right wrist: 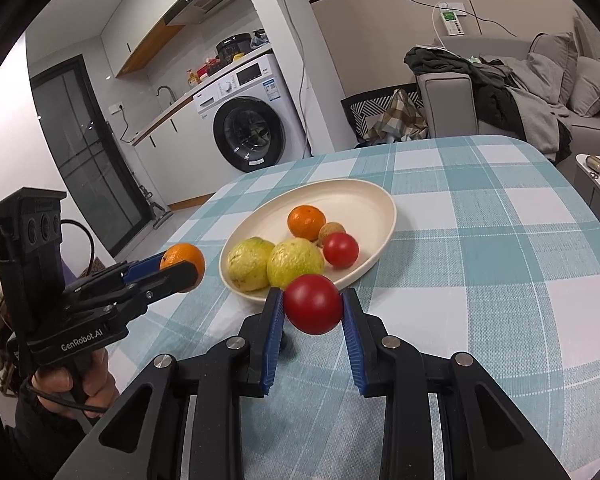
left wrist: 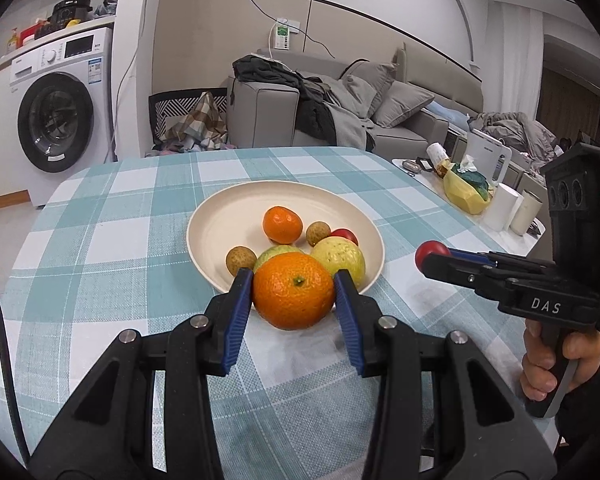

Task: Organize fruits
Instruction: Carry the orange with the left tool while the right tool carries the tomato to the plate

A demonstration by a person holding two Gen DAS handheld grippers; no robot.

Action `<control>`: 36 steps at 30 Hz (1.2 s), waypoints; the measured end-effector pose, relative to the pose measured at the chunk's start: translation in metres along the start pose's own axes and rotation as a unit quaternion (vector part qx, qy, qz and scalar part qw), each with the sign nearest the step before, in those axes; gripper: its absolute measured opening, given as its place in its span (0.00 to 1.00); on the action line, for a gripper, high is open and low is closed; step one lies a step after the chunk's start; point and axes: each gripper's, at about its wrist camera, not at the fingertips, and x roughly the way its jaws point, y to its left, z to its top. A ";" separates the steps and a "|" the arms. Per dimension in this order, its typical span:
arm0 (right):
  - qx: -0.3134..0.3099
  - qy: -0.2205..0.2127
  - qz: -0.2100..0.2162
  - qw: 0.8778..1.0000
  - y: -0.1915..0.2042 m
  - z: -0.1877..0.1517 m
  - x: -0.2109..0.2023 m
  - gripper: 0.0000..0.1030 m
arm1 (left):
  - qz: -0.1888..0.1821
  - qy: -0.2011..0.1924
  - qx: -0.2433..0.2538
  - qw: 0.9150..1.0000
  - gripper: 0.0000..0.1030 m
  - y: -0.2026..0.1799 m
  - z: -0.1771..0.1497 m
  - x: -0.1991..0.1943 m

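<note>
A cream plate sits on the checked tablecloth. It holds a small orange, two yellow-green guavas, two brown longans and a red tomato. My left gripper is shut on a large orange, held above the cloth at the plate's near rim. My right gripper is shut on a second red tomato, held just in front of the plate's near edge.
A side table to the right carries a yellow bag, paper rolls and a white jug. A washing machine stands at the back left and a grey sofa with clothes lies behind the table. A hand grips each tool's handle.
</note>
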 end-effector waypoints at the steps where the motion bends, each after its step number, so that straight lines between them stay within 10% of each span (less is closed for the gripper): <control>1: 0.004 -0.001 0.000 1.000 -0.001 0.002 0.001 0.29 | 0.000 0.001 0.000 1.000 0.37 0.001 0.001 0.002; 36: 0.034 -0.003 -0.021 0.999 -0.015 0.033 0.041 0.29 | 0.047 -0.004 -0.049 0.998 0.37 0.049 0.026 0.052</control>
